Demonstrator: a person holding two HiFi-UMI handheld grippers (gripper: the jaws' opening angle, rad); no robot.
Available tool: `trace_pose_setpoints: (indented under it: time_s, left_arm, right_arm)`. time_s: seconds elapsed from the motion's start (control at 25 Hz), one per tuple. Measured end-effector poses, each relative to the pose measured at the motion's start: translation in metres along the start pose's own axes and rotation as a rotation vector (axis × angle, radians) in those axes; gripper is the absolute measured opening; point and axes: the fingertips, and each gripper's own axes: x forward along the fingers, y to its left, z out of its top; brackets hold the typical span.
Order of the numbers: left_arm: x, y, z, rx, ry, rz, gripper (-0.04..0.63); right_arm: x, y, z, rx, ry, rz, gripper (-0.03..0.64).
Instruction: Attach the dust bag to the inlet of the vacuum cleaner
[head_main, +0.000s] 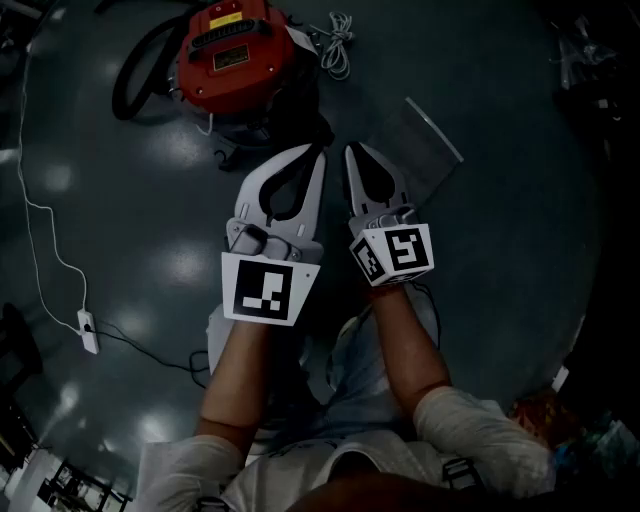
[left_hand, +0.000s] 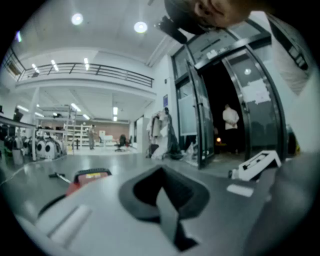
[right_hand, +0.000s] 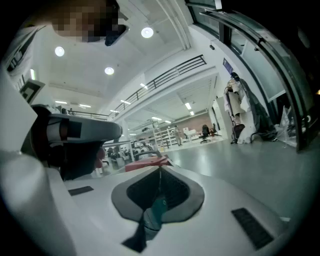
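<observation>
Your left gripper (head_main: 319, 152) and right gripper (head_main: 351, 152) are both closed and empty, side by side above the floor (head_main: 130, 240). The vacuum cleaner (head_main: 235, 55) stands far-left, nearer your left gripper; its inlet's facing cannot be told. A flat pale bag (head_main: 428, 135) lies far-right, nearer your right.

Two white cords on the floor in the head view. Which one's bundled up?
The bundled cord lies right beside the red vacuum cleaner, gathered in loops. The loose cord is not gathered: it trails down the left side to a white power strip.
</observation>
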Motion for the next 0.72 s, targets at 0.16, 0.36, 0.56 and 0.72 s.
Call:
trace_pose_setpoints:
  time_s: [0.16,0.36,0.56,0.72]
  left_arm:
    - [0.013,0.034,-0.001,-0.096,-0.049,0.025,0.002]
    - [0.026,0.035,-0.002,0.073,-0.086,-0.008,0.002]
    - [0.052,0.034,0.002,0.136,-0.086,-0.07,0.002]
    - [0.086,-0.007,-0.007,0.254,-0.032,-0.294,0.003]
  right_arm:
    - [0.02,0.013,0.055,0.026,-0.042,0.007,0.018]
    - [0.035,0.005,0.059,-0.009,-0.156,0.045,0.018]
    - [0.036,-0.005,0.098,-0.128,-0.204,0.056,0.018]
    - [0.015,-0.04,0.09,-0.31,-0.082,0.074,0.018]
